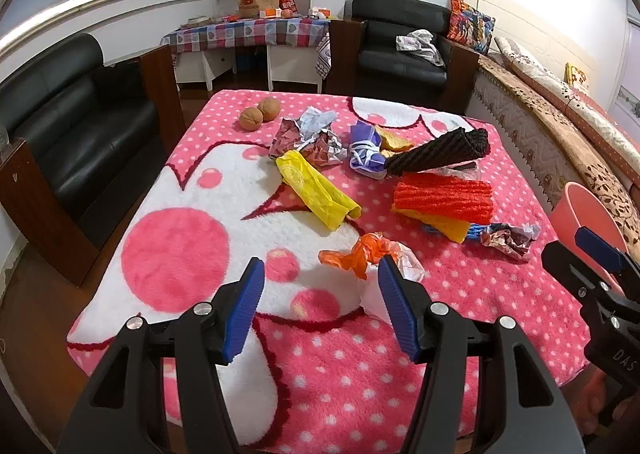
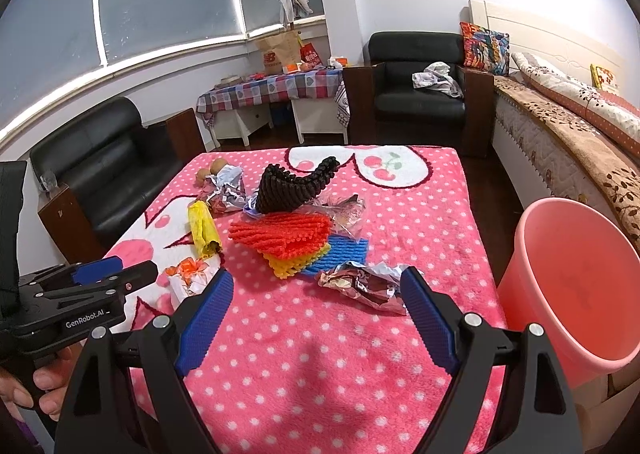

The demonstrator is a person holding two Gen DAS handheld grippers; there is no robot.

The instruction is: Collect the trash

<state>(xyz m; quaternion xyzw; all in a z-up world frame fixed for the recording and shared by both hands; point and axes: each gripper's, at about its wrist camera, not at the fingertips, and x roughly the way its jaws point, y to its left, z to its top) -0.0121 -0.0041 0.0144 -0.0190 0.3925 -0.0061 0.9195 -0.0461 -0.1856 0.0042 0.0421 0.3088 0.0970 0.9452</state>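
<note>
Trash lies on a pink dotted blanket (image 1: 460, 314): an orange and white wrapper (image 1: 372, 254), a yellow bag (image 1: 316, 190), red foam netting (image 1: 444, 198), black foam netting (image 1: 440, 152), and a crumpled foil wrapper (image 2: 366, 284). My left gripper (image 1: 320, 306) is open and empty, just short of the orange wrapper. My right gripper (image 2: 318, 318) is open and empty, its jaws either side of the foil wrapper's near end. A pink bin (image 2: 576, 286) stands to the right of the table.
Two brown fruits (image 1: 260, 114) sit at the far left of the blanket. Black armchairs (image 2: 420, 90) stand left and behind. A bed (image 2: 580, 142) runs along the right. A checked side table (image 2: 276, 94) stands at the back.
</note>
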